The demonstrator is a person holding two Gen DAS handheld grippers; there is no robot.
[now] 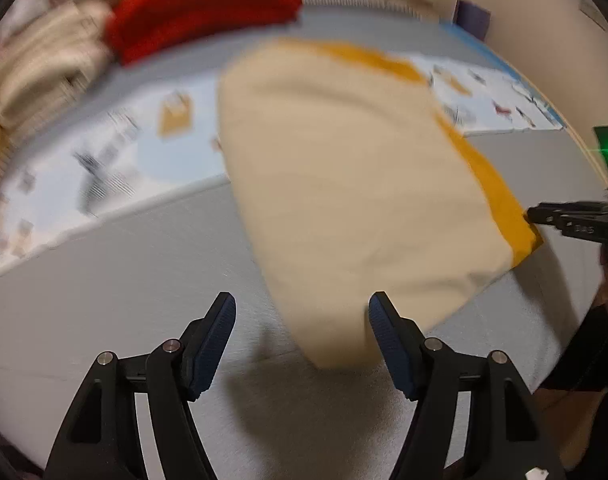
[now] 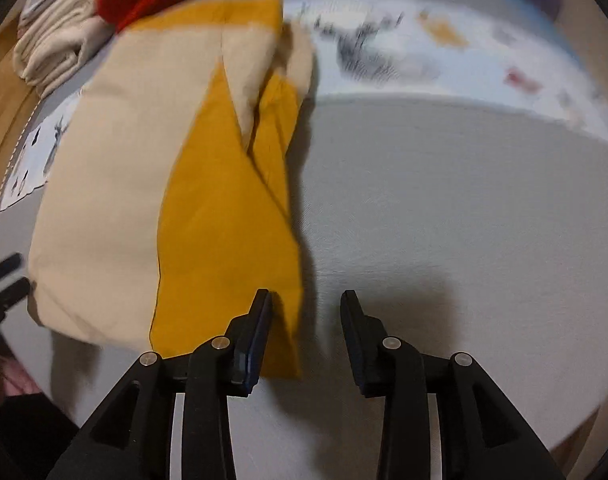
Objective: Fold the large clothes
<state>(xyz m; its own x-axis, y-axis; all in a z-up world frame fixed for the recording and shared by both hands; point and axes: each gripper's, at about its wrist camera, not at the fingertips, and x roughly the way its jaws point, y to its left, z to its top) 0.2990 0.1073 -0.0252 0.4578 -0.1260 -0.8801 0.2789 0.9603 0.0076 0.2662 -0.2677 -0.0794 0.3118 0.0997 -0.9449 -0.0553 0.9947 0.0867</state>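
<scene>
garment lies folded on the grey surface, cream on top with a mustard band along its right edge in my left view. in the right view i see the same garment, cream on the left and a long mustard panel on the right that runs down to its near corner.

my left tongs stand wide. the garment's near cream corner sits between the fingers, close against the right one, but i see no pinch on it. the picture is blurred there, so i cannot tell whether cloth and pad touch.

my right tongs stand partly open, with nothing gripped. the mustard corner lies just beside the left finger, and bare grey surface shows in the gap.

red cloth is heaped at the far side, touching a pile of cream cloth to its left. a pale printed mat lies under the garment's far part. in the left view the right tongs show at the right edge, next to the mustard corner.
</scene>
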